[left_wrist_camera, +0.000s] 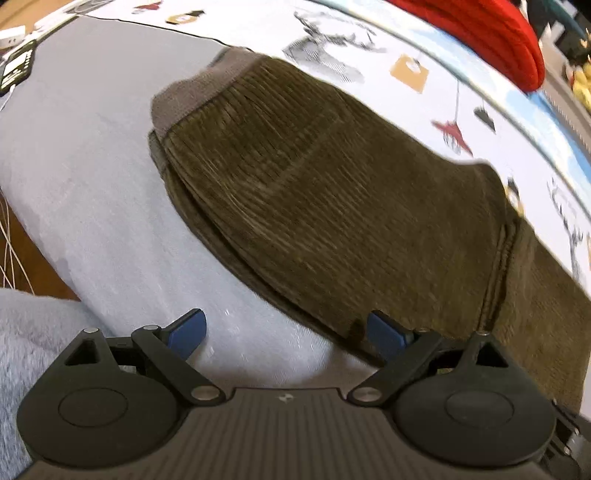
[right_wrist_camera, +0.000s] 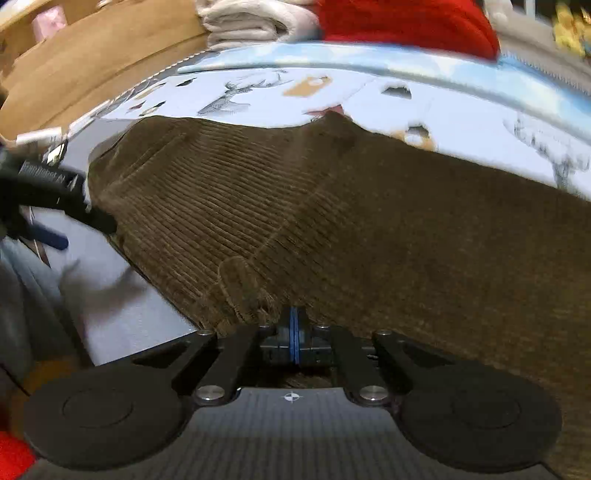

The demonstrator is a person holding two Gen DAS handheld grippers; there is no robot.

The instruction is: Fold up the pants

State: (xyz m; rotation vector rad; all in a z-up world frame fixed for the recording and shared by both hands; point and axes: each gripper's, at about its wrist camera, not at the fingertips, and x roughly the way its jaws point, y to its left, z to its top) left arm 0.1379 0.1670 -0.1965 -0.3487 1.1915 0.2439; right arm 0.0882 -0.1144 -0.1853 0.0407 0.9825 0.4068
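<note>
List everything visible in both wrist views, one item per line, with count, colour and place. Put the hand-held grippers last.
pants: one, olive-brown corduroy, lying flat across the bed
grey sheet: one, pale grey, under the near edge of the pants
printed blanket: one, white with animal pictures, beyond the pants
red garment: one, red, past the blanket's far edge
white towels: a folded stack, off-white, left of the red garment
left hand-held gripper: one, black with blue pads, open at the pants' near edge
right hand-held gripper: one, black with blue pads, closed on the pants' near edge
</note>
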